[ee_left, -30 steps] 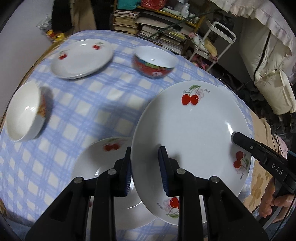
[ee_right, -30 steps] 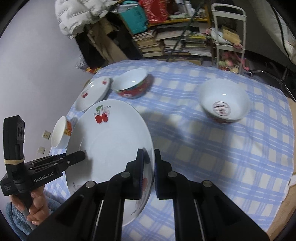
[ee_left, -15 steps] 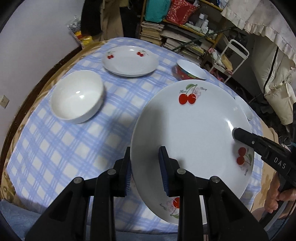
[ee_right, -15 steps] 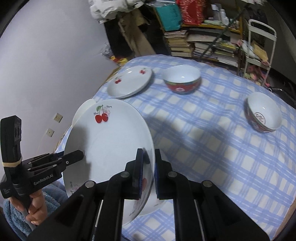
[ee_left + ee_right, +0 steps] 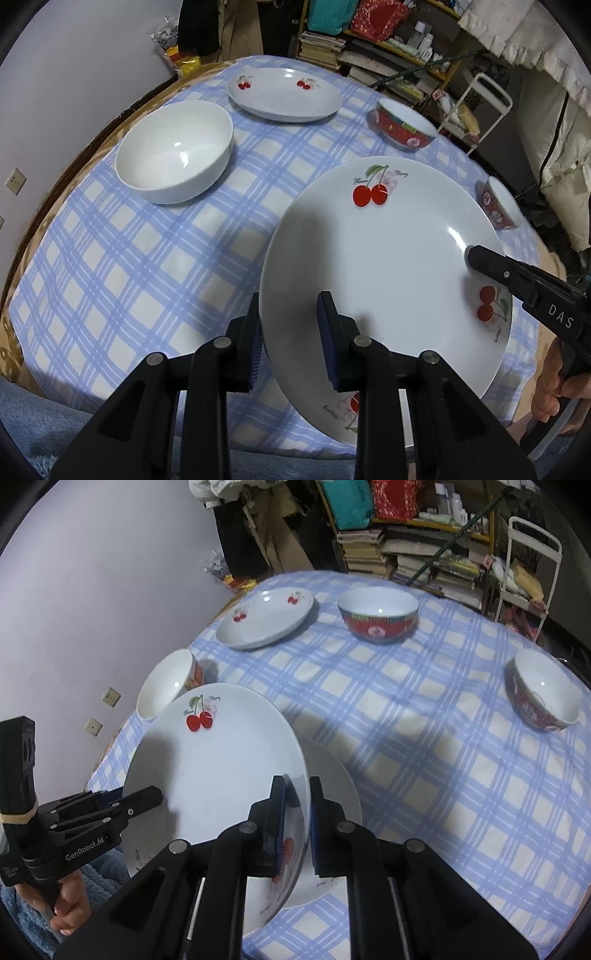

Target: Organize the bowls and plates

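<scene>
Both tongs, L (image 5: 290,339) & R (image 5: 295,823), clamped on the cherry plate's (image 5: 388,273) rim, have carried it leftward off the second plate (image 5: 332,775), above the bench (image 5: 147,258); restacking likely next.

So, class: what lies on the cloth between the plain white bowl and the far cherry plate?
Nothing: in the left wrist view, only bare checked tablecloth separates the white bowl from the far cherry plate.

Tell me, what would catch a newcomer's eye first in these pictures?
A large white cherry-print plate hangs tilted above the blue checked tablecloth, pinched at opposite rims by the left gripper and right gripper. Behind it sit a plain white bowl, a smaller cherry-print plate and a red patterned bowl.
</scene>
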